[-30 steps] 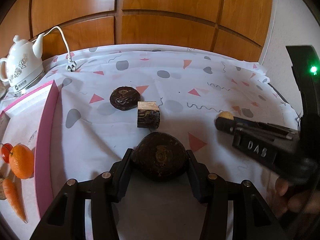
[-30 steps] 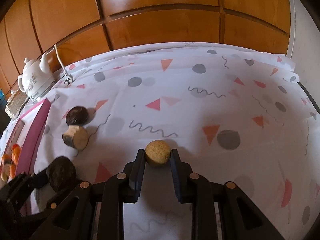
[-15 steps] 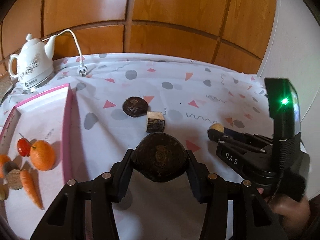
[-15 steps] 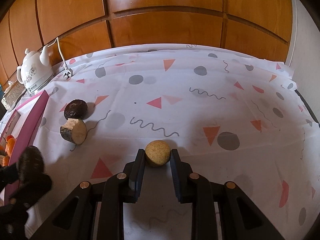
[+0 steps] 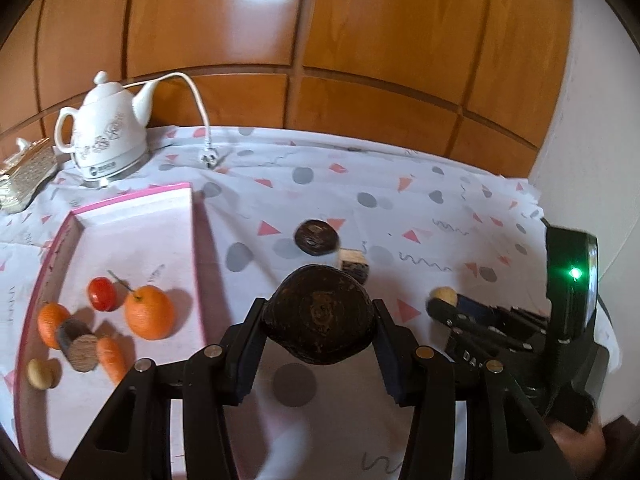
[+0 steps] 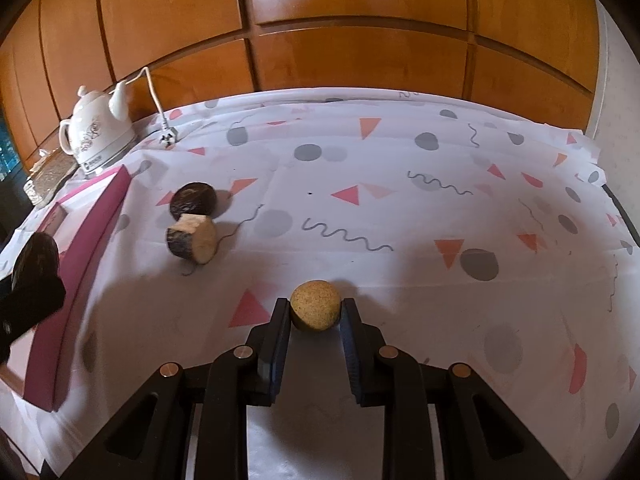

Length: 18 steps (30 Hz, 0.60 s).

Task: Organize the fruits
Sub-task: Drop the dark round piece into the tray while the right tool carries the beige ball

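My left gripper [image 5: 318, 322] was closed on a large dark brown fruit [image 5: 318, 316], both fingers pressed against its sides, and held it clear of the patterned tablecloth [image 5: 400, 208], just right of the pink tray [image 5: 199, 264]. My right gripper [image 6: 315, 312] was closed on a small round tan fruit [image 6: 315, 306], one finger on each flank; whether that fruit touched the cloth, I could not tell. In the left wrist view, the right gripper lay to the right with the tan fruit at its tip. The tray contained a large orange [image 5: 149, 312], a red tomato [image 5: 102, 294], a smaller orange [image 5: 50, 324], a carrot [image 5: 112, 360], a cut brown piece [image 5: 80, 350] and a small tan ball [image 5: 38, 373]. On the cloth beyond the tray, a dark round fruit [image 6: 193, 199] and a cut log-like piece [image 6: 192, 239] lay touching each other. A white kettle [image 5: 104, 138] stood at the far left corner, behind the tray.
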{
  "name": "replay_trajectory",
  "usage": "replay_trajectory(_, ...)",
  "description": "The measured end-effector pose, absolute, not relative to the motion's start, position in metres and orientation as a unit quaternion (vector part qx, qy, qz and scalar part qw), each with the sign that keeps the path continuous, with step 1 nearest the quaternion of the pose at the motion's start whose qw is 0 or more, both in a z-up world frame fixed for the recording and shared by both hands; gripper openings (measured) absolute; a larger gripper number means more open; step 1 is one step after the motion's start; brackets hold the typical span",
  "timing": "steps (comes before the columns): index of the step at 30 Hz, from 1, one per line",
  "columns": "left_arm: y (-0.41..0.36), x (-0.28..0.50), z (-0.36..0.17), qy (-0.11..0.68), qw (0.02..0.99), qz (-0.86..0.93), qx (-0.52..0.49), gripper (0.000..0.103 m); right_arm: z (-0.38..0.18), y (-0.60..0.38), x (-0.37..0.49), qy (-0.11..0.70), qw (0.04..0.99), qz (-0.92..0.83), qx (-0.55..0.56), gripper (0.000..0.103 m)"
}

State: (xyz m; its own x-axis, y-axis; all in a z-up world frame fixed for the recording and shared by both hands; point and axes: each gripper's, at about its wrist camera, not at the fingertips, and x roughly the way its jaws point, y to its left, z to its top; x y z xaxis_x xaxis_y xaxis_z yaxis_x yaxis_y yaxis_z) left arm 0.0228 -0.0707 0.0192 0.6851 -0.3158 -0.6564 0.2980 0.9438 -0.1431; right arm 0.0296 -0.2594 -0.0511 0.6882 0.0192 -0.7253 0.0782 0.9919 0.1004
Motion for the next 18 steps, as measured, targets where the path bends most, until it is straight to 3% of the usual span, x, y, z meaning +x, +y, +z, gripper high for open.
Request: replay_trajectory(18,-0.017,0.026,0.032,0.351,0.929,-0.106,-0.053,0.051,-0.030,-0.234,0.017,0.379,0.923,0.039,0.057,0.025)
